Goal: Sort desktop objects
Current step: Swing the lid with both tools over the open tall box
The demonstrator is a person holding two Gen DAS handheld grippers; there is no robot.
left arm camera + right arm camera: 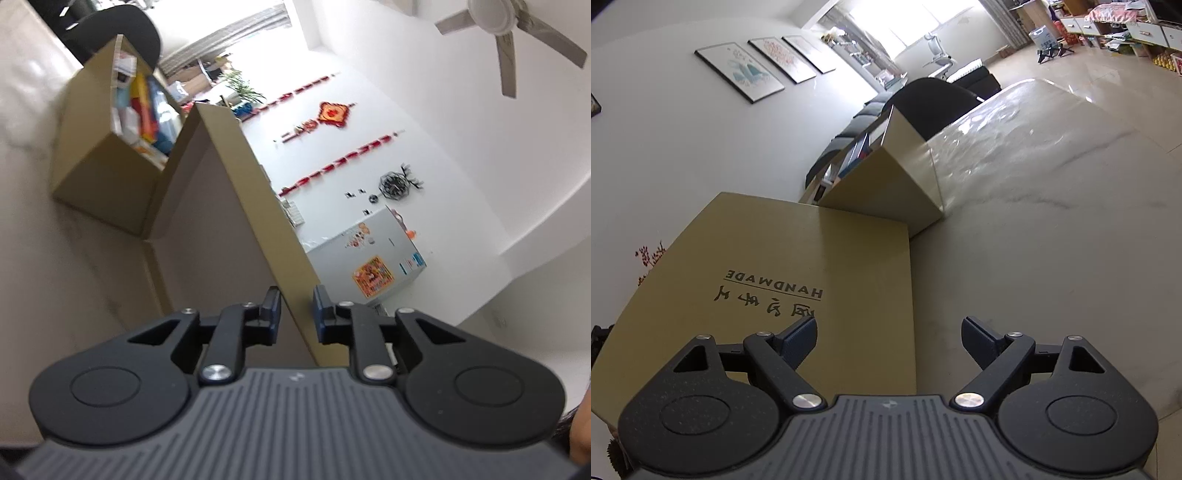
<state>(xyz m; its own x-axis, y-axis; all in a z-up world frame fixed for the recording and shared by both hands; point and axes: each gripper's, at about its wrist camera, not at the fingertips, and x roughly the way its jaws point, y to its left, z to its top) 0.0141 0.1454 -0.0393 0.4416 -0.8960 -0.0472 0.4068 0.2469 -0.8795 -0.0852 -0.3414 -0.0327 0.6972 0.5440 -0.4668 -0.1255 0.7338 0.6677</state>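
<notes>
A tan cardboard box (96,173) stands open on the pale marble table (33,155), with several colourful items (140,110) packed inside. Its hinged lid (207,206) is raised. My left gripper (297,312) has one finger on each side of the lid's free edge and is shut on it. In the right wrist view the same box (886,184) lies ahead, and the lid (775,266) shows its outer face printed "HANDMADE". My right gripper (888,341) is wide open with nothing held. Its left finger is over the lid and its right finger over the table (1052,240).
A black chair (934,99) stands behind the box at the table's far end. Beyond are a sofa row (849,129), framed pictures (757,70), a fridge (373,254) and a ceiling fan (495,22). Part of a hand (580,435) shows at the lower right.
</notes>
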